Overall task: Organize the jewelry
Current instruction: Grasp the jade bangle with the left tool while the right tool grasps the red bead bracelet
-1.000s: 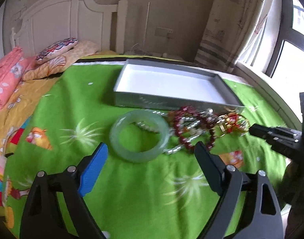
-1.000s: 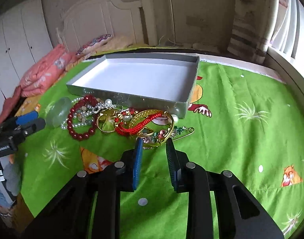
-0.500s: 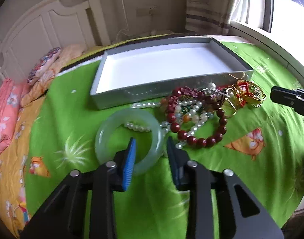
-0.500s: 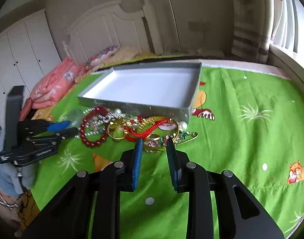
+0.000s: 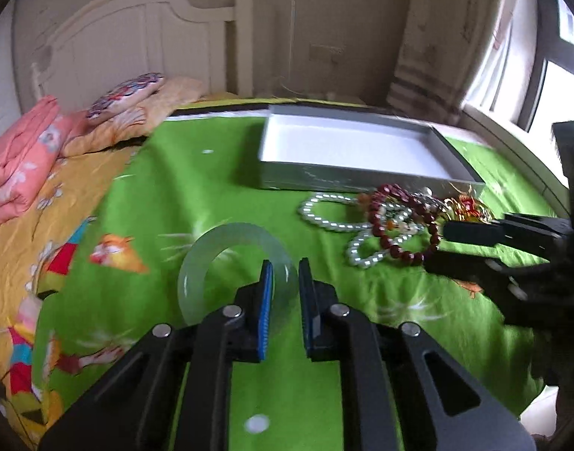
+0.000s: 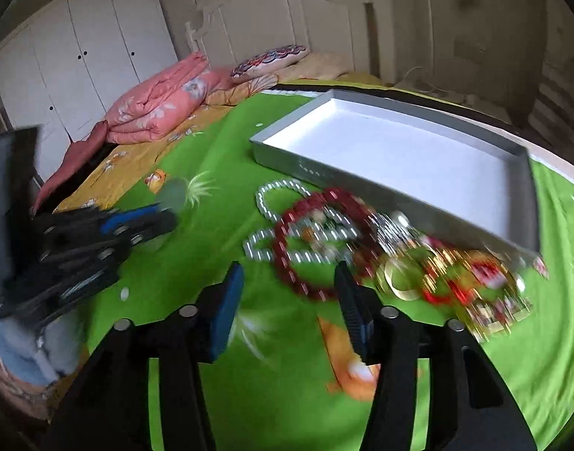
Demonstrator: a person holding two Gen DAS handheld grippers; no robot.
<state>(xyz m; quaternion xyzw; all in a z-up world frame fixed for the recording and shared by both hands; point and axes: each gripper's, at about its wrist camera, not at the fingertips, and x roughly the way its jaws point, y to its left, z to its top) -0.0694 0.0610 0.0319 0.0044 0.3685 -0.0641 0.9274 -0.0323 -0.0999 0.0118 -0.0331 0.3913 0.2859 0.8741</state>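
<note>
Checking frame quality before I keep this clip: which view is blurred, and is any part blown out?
Right wrist view: heavy motion blur, the gold and red jewelry smeared, the red beads streaked. Left wrist view: sharper, the jade bangle and pearls readable; the window at right is blown out. Both views bend straight lines, as on the box edges.

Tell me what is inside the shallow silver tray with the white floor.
Nothing shows on the white floor of the shallow silver tray. A thin strip just behind its near wall is hidden, so something very small could lie there.
</note>
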